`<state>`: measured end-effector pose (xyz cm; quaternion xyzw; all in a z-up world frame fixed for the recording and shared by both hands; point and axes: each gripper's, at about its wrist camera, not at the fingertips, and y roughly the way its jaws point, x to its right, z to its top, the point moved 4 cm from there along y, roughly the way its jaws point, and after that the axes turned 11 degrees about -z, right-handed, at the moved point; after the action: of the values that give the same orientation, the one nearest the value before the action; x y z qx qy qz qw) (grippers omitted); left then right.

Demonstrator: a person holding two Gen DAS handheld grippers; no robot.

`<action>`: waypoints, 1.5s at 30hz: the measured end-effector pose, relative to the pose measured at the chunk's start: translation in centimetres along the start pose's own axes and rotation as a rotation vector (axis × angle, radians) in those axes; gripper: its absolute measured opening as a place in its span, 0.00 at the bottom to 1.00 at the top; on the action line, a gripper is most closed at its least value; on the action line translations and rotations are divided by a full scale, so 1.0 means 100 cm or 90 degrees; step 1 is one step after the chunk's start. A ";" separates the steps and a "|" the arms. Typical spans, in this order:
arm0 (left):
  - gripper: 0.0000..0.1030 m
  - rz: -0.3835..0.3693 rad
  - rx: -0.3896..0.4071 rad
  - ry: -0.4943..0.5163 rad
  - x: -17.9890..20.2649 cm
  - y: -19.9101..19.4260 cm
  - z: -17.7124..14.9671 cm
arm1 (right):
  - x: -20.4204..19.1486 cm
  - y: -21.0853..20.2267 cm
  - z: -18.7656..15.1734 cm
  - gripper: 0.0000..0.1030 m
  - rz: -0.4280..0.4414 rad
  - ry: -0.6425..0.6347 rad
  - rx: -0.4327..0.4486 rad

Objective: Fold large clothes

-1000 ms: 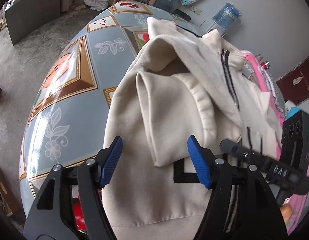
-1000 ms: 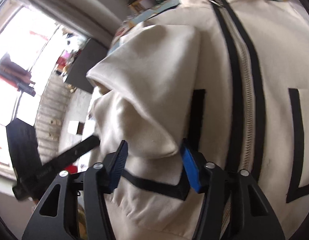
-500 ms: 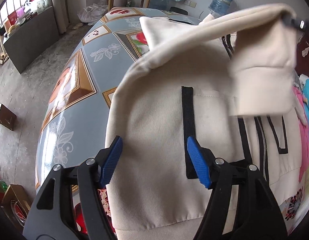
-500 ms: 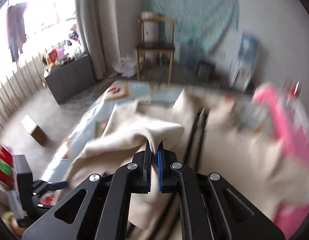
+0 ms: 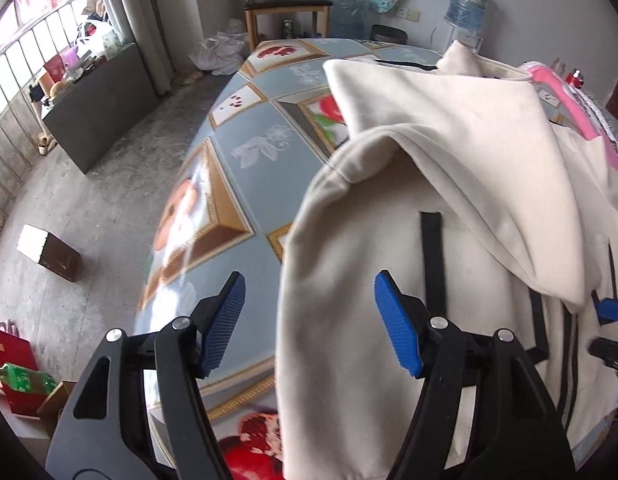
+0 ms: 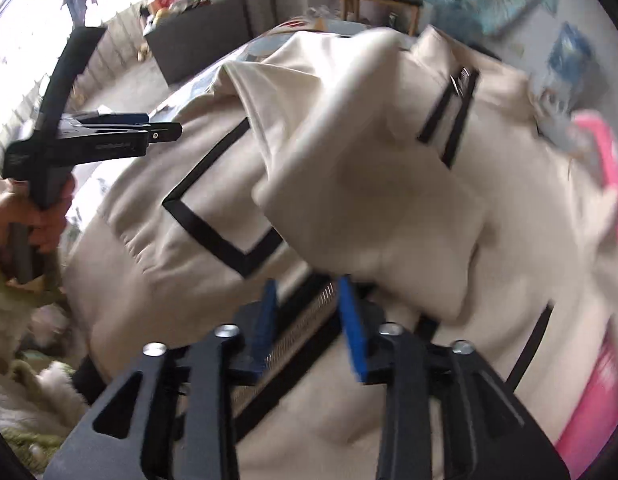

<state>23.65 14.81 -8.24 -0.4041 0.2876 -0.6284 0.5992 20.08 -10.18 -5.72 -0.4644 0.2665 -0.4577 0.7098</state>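
Here, a cream jacket lies on the patterned table, its folded sleeve just beyond the right gripper, whose empty jaws are opening. The left gripper hangs released, straddling the jacket's edge.

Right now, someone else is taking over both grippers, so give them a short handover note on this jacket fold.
Left hand-held gripper: open, hovering over the near left edge of the cream zip-up jacket, holding nothing.
Right hand-held gripper: jaws opening above the zipper, nothing pinched between them.
Jacket lies front up on the patterned tablecloth.
Done: the sleeve on the left gripper's side lies folded across the chest.
Left: the other sleeve, which I cannot see, then the body folds.
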 end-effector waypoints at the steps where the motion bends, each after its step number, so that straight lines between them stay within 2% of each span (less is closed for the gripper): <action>1: 0.62 0.010 0.000 0.001 -0.002 0.001 0.002 | 0.019 -0.005 -0.001 0.53 0.014 0.045 0.008; 6: 0.62 0.071 -0.004 0.011 -0.010 0.008 0.007 | 0.101 0.000 0.004 0.53 0.100 0.286 -0.001; 8: 0.62 0.080 -0.007 0.003 -0.015 0.011 0.008 | 0.114 0.009 0.005 0.53 0.107 0.328 -0.013; 11: 0.62 0.092 -0.012 -0.009 -0.020 0.014 0.007 | 0.117 0.034 0.017 0.47 0.071 0.336 -0.030; 16: 0.62 0.098 -0.013 -0.013 -0.022 0.016 0.006 | 0.108 0.058 0.041 0.32 -0.032 0.266 -0.031; 18: 0.62 0.101 -0.011 -0.007 -0.021 0.017 0.007 | 0.104 0.060 0.043 0.03 -0.060 0.234 -0.031; 21: 0.63 0.104 -0.008 -0.004 -0.020 0.017 0.007 | 0.105 0.052 0.060 0.03 -0.051 0.219 -0.010; 23: 0.64 0.103 -0.008 -0.002 -0.021 0.017 0.007 | 0.110 0.033 0.084 0.03 -0.057 0.220 0.039; 25: 0.64 0.102 -0.009 -0.003 -0.021 0.018 0.007 | 0.129 -0.004 0.110 0.03 -0.054 0.248 0.110; 27: 0.64 0.102 -0.011 -0.003 -0.021 0.018 0.008 | 0.151 -0.032 0.124 0.03 -0.067 0.276 0.162; 29: 0.64 0.100 -0.012 -0.002 -0.021 0.017 0.009 | 0.174 -0.044 0.126 0.03 -0.080 0.309 0.183; 31: 0.63 0.093 -0.004 0.005 -0.020 0.016 0.011 | 0.190 -0.034 0.112 0.03 -0.085 0.335 0.160; 36: 0.60 0.075 0.006 0.028 -0.013 0.019 0.025 | 0.214 0.033 0.071 0.03 -0.081 0.374 0.053; 37: 0.56 0.074 0.004 0.030 -0.012 0.021 0.028 | 0.217 0.043 0.065 0.03 -0.105 0.369 0.032; 39: 0.53 0.074 0.000 0.030 -0.013 0.023 0.030 | 0.219 0.047 0.061 0.03 -0.155 0.353 0.025; 41: 0.46 0.064 -0.005 0.027 -0.015 0.025 0.029 | 0.222 0.036 0.066 0.11 -0.176 0.341 0.041; 43: 0.41 0.051 -0.008 0.022 -0.016 0.028 0.027 | 0.219 0.017 0.080 0.42 -0.196 0.332 0.078; 45: 0.35 0.043 -0.010 0.022 -0.015 0.029 0.026 | 0.207 0.004 0.101 0.48 -0.196 0.303 0.115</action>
<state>27.30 16.29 -9.62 -0.3876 0.3163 -0.6125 0.6120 37.45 -24.48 -0.75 -0.3142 0.3100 -0.6776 0.5882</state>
